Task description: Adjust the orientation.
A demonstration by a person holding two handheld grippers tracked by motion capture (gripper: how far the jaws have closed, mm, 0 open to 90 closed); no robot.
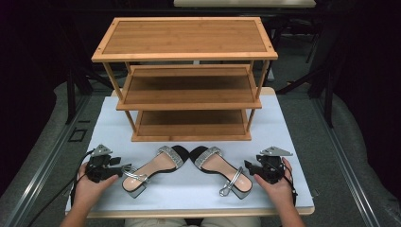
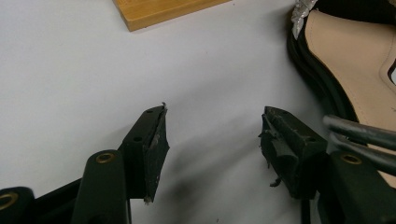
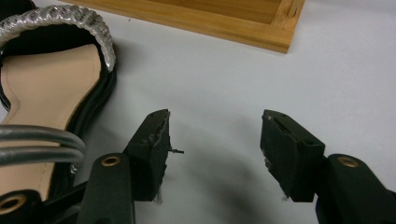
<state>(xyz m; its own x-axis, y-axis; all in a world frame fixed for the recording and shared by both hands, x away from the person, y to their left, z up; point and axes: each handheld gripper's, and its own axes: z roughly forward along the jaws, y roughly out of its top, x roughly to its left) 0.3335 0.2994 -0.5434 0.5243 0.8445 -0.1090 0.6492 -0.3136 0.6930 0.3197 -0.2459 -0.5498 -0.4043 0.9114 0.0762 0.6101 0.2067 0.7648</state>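
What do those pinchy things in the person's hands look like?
Each hand holds a black gadget. The left gripper and right gripper both have two chunky black jaws with small brass-coloured rivets and worn, ragged pads. A grey three-cornered plate sits on top of each, and a black cable trails back. The forearms look bare, with no sleeves in sight.

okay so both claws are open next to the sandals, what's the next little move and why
Probably slide the left claw sideways onto the left sandal's heel end. Its jaws stand open over bare white mat with the sandal just beside them, and nothing is gripped. The right claw sits likewise beside the right sandal.
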